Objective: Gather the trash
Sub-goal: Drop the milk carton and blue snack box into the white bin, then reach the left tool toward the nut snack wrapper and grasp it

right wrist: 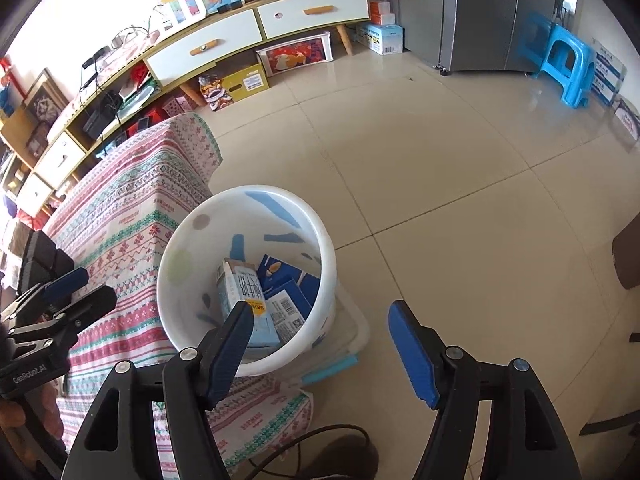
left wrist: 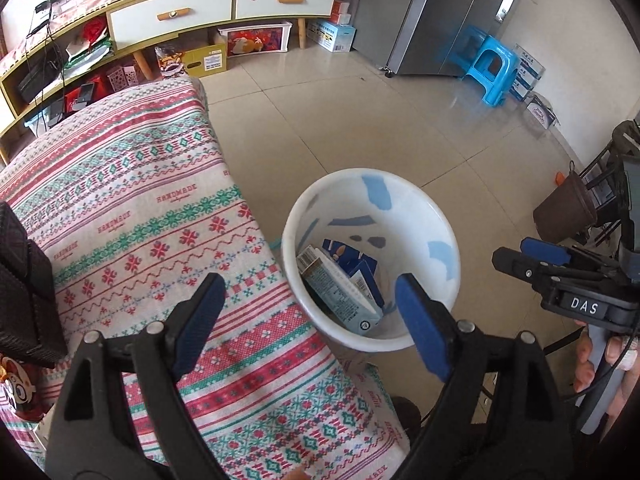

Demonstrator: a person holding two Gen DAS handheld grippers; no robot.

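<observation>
The left gripper and right gripper are both hanging wide open, gripping nothing. Beyond them, cartons are lying inside the white bin beside the cloth-covered table. A blue stool is standing farther off.

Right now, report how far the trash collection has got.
Done: cartons already lie inside the white bucket on the floor beside the cloth-covered table. In hand: nothing; the left tongs and right tongs are both open and empty above the bucket. Left: no loose trash shows on the visible tablecloth; a dark object at its left edge is unclear.
</observation>
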